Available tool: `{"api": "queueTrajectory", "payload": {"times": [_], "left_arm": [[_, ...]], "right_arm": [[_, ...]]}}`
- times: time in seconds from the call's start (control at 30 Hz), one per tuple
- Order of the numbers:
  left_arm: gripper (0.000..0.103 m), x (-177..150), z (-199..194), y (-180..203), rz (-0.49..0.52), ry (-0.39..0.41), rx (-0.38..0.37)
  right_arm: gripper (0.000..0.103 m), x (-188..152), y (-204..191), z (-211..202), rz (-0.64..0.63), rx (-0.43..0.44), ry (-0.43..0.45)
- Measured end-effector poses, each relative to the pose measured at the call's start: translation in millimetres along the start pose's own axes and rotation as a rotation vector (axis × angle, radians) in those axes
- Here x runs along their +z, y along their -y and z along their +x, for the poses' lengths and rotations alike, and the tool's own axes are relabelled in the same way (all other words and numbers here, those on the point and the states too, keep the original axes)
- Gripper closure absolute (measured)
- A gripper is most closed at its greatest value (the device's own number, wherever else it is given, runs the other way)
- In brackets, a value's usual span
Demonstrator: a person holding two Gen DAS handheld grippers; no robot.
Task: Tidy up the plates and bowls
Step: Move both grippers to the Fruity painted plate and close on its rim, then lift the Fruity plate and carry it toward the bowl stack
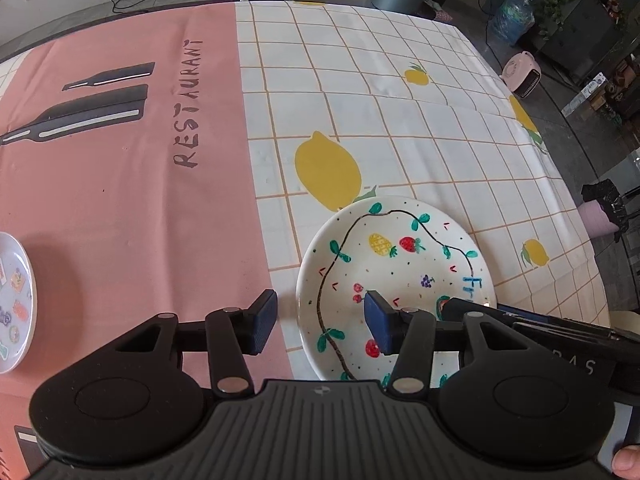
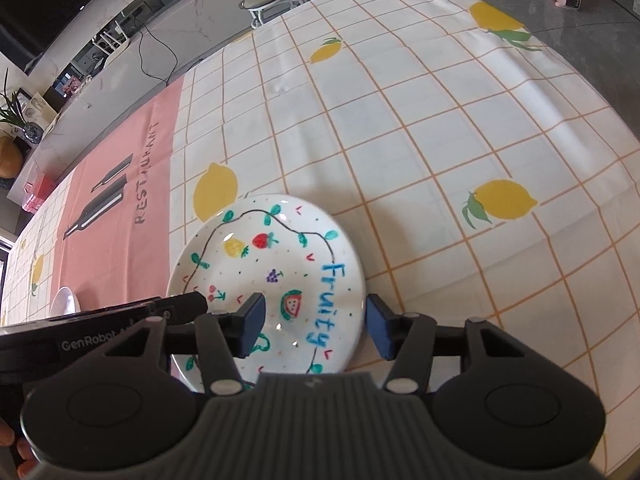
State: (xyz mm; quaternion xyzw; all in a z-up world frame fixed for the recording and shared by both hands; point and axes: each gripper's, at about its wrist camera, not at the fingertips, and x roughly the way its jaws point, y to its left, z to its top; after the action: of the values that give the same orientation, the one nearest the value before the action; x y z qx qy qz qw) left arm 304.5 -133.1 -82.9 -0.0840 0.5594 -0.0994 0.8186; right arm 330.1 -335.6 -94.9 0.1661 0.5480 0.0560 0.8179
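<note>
Right wrist view showed the fruit-painted plate (image 2: 276,276) near the tabletop's front edge, straddled by the parted, empty right gripper (image 2: 316,324); left gripper (image 1: 320,322) equally empty. Best pinch opposite rims evenly.

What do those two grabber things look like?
Both are black plastic. The left gripper and right gripper each have two dark blue ribbed pads, silver rivets, round side housings and a ridged grey centre. White GenRobot lettering marks one body.
</note>
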Motion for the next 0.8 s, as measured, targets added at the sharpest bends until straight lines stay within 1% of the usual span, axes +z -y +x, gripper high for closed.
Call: {"api": "queueTrajectory", "payload": {"times": [0.07,0.13,0.2,0.27,0.3,0.37,0.43,0.47,0.5,0.57,0.63,0.73,0.8], "left_arm": [[0.055,0,1,-1,-0.016,-0.012,-0.037],[0.056,0,0,0,-0.031,-0.008,-0.028],[0.06,-1,-1,1,-0.026,0.003,-0.004],[0.071,-1,-1,1,-0.032,0.011,0.025],[0.073,-1,-2,-2,-0.053,0.013,0.026],[0.073,-1,-3,-11,-0.119,0.004,-0.004],[0.075,-1,-5,-18,-0.157,-0.006,-0.029],[0.079,-2,-7,-20,-0.161,-0.005,-0.026],[0.079,-2,-9,-21,-0.158,-0.004,-0.022],[0.079,-3,-15,-24,-0.154,0.0,-0.024],[0.079,-3,-21,-27,-0.162,0.004,-0.041],[0.079,-4,-31,-30,-0.175,0.008,-0.057],[0.079,-5,-38,-29,-0.157,0.021,-0.05]], "right_arm": [[0.048,0,-1,1,-0.001,-0.001,0.004],[0.048,0,1,1,0.018,0.013,0.004],[0.049,1,6,0,0.054,0.038,-0.001],[0.051,2,11,-1,0.085,0.065,-0.004],[0.052,2,13,-1,0.1,0.079,-0.003],[0.052,2,16,-1,0.117,0.099,-0.007],[0.052,1,15,-2,0.122,0.104,-0.006],[0.052,1,15,-3,0.122,0.108,-0.004],[0.052,1,14,-4,0.123,0.116,-0.003],[0.052,1,15,-4,0.133,0.14,-0.004],[0.052,1,15,-4,0.138,0.162,-0.009],[0.054,0,12,-2,0.136,0.156,-0.02],[0.054,-2,9,-3,0.13,0.16,-0.023]]}}
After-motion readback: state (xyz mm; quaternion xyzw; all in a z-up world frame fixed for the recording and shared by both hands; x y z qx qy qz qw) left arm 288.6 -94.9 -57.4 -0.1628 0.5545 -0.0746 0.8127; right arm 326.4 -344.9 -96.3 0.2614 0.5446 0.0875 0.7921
